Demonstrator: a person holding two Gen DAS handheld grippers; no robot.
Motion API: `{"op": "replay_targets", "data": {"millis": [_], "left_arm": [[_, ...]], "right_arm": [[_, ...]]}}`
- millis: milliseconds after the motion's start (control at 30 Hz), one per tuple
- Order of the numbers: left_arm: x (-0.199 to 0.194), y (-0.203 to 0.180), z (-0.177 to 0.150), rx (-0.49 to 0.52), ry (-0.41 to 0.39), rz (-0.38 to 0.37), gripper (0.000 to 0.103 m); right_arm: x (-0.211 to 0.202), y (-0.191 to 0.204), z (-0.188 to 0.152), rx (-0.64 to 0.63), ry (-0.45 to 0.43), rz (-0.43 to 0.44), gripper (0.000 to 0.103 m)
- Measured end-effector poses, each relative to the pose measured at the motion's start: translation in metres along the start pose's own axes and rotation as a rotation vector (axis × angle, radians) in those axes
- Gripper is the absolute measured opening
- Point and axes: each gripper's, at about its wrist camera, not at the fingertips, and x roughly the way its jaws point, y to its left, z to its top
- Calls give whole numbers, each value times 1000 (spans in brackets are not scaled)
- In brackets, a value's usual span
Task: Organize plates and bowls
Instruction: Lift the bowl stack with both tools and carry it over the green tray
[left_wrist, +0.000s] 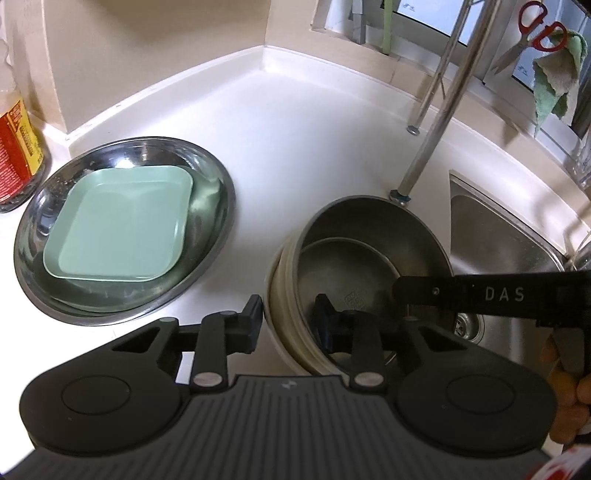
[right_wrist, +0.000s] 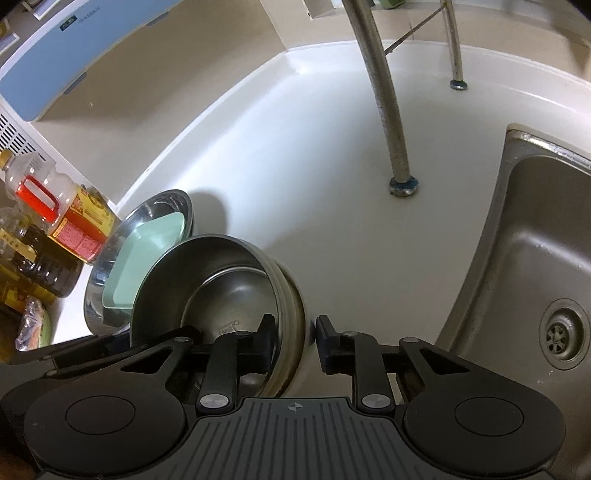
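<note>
left tongs straddle the near wall of the stacked bowls, one finger inside, one outside, spread, not visibly pinching. right tongs straddle the opposite wall the same way, also spread. the bowls stand on the white table, just beside the sink. green plate lies inside the steel dish, near the bowls. risk, in my judgement: uneven closure on the smooth steel wall could tip the stack, slide it towards the sink, or separate the nested bowls.
</note>
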Motion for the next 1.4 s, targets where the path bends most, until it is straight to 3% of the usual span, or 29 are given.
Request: {"op": "replay_targets", "data": {"millis": [367, 567, 833, 1400], "left_arm": [[-1, 24, 4, -69, -19, 1, 30], [-2, 29, 0, -121, -78, 0, 27], [-2, 25, -1, -95, -103, 22, 24], [-14, 20, 8, -72, -147, -12, 24]], "right_arm": [[16, 17, 3, -33, -10, 4, 24], [16, 21, -9, -6, -93, -44, 20], [17, 21, -10, 30, -132, -44, 19], [-3, 25, -2, 2, -185, -47, 18]]}}
